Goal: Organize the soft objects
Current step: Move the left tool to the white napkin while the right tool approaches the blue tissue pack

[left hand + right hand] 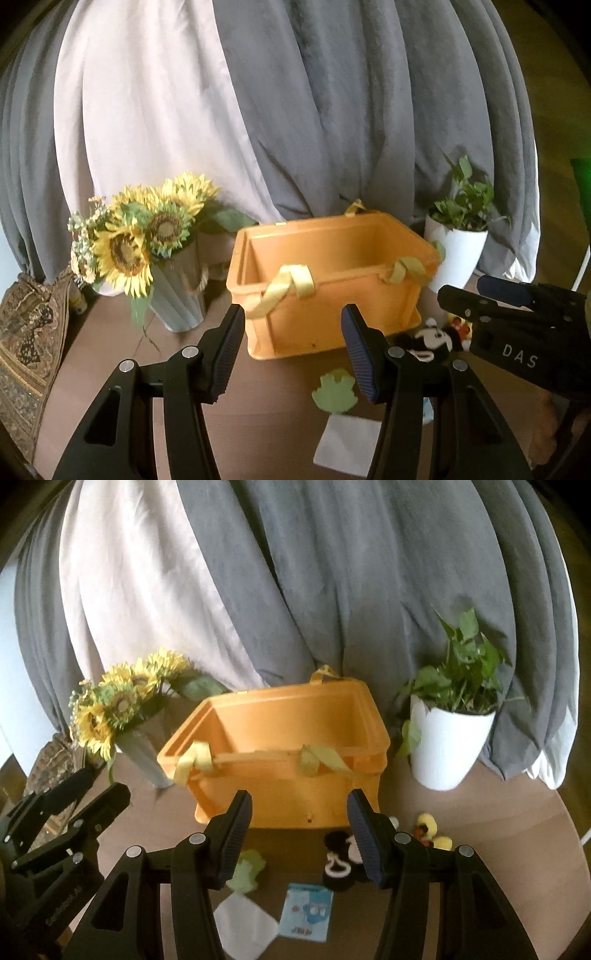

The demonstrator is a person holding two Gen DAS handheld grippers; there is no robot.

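From the left wrist view, the left tool hangs above the brown counter with its two pads spread and nothing between them. Straight ahead stands an orange bin with pale yellow strap handles, open at the top, with nothing visible inside. Below the tool's right pad lie a green soft toy and a white folded cloth, touching each other. To the right, near the bin's front corner, a black-and-white plush mouse lies just beside a yellow plush. The right tool reaches in from the right edge above them; its pads stand apart. A vase of sunflowers is left of the bin, a white pot with a green plant to its right, grey and white curtains behind. From the right wrist view, the right tool is likewise spread and empty, facing the bin. On the counter before it lie the green toy, the white cloth, a light blue packet, the plush mouse and the yellow plush. The left tool shows at the left edge, spread.
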